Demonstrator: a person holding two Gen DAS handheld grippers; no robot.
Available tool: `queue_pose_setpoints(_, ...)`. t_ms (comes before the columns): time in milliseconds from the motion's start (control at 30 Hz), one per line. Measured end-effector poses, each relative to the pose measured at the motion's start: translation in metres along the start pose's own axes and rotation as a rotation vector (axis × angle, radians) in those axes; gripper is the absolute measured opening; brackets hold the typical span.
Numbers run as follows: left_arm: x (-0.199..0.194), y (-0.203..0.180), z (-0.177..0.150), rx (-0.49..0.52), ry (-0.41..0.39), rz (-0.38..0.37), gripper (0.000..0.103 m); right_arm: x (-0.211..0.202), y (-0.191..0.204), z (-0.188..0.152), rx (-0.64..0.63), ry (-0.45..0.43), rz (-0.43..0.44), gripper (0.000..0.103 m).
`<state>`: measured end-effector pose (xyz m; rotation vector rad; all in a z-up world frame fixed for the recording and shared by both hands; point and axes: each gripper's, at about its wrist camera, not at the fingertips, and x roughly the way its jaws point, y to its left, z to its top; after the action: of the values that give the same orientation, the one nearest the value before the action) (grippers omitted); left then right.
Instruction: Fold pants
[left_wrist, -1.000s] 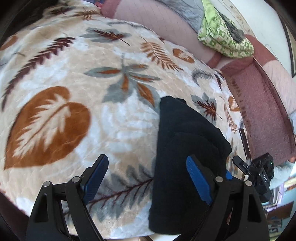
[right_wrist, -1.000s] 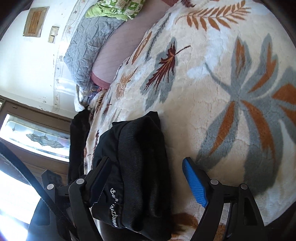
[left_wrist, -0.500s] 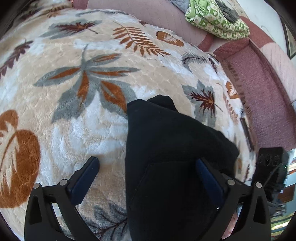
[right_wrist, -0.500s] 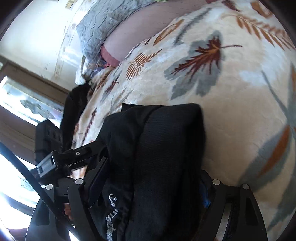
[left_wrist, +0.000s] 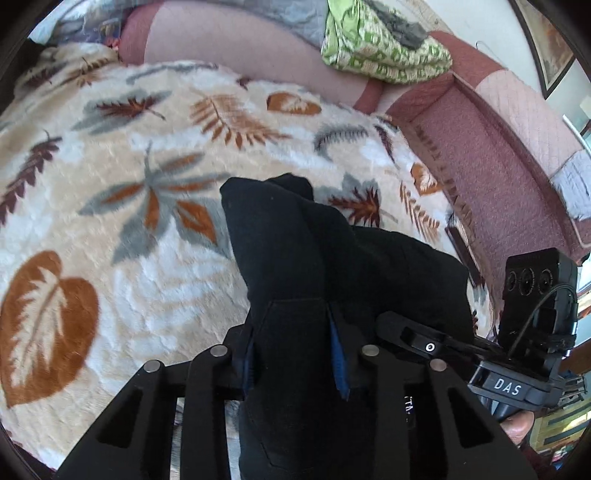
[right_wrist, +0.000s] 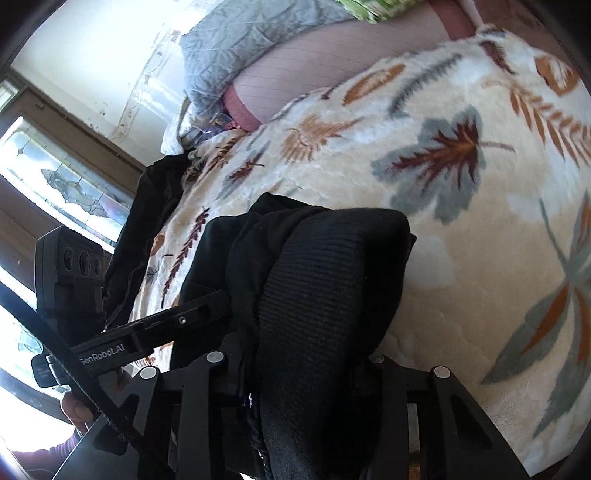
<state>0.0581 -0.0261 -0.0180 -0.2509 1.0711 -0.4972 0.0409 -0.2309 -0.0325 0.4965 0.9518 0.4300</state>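
Bed (left_wrist: 122, 280) is carrying a cream blanket (right_wrist: 461, 206) printed with rust, grey and maroon leaves; it is filling most of both wrist views.

A pink bolster (left_wrist: 240, 48) is lying along the far edge of the bed. A green patterned cloth (left_wrist: 380, 51) is sitting on the bolster toward the far right corner. A grey quilted pillow (right_wrist: 236, 37) is resting on the bolster toward the far left corner.

Pants (left_wrist: 332, 258), black and folded into a thick bundle, are lying at the near edge of the bed, with the far end of the bundle resting on the blanket. In the right wrist view the pants (right_wrist: 325, 288) are showing a ribbed band on top.

Left tongs (left_wrist: 295, 358) are clamped on the near end of the pants; blue pads are pressing into the cloth from both sides. Right tongs (right_wrist: 303, 365) are clamped on the ribbed part of the pants, cloth bulging between the arms and hiding the pads. The two tongs are working just beside each other, each one showing in the other's view.
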Motion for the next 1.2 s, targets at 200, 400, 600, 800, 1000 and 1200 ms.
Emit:
queue_pose_setpoints(200, -0.028, 0.007, 0.028, -0.017, -0.082, 0.036, 0.032, 0.000, 0.031, 0.032, -0.076, -0.018, 0.032, 0.040)
queue_pose_setpoints(400, -0.045, 0.012, 0.060, -0.024, -0.144, 0.107, 0.032, 0.008, 0.062, 0.070, -0.168, -0.038, 0.052, 0.040)
queue_pose_setpoints(600, -0.040, 0.010, 0.089, 0.020, -0.180, 0.263, 0.032, 0.033, 0.072, 0.103, -0.225, -0.040, 0.070, 0.040)
queue_pose_setpoints(800, -0.011, 0.032, 0.125, -0.028, -0.145, 0.318, 0.032, 0.070, 0.071, 0.137, -0.245, -0.029, 0.080, 0.040)
queue_pose_setpoints(1000, 0.022, 0.035, 0.154, -0.027, -0.122, 0.367, 0.032, 0.098, 0.050, 0.164, -0.220, -0.037, 0.078, 0.040)
queue_pose_setpoints(1200, 0.046, 0.027, 0.174, 0.016, -0.101, 0.413, 0.032, 0.112, 0.030, 0.189, -0.200, -0.061, 0.068, 0.040)
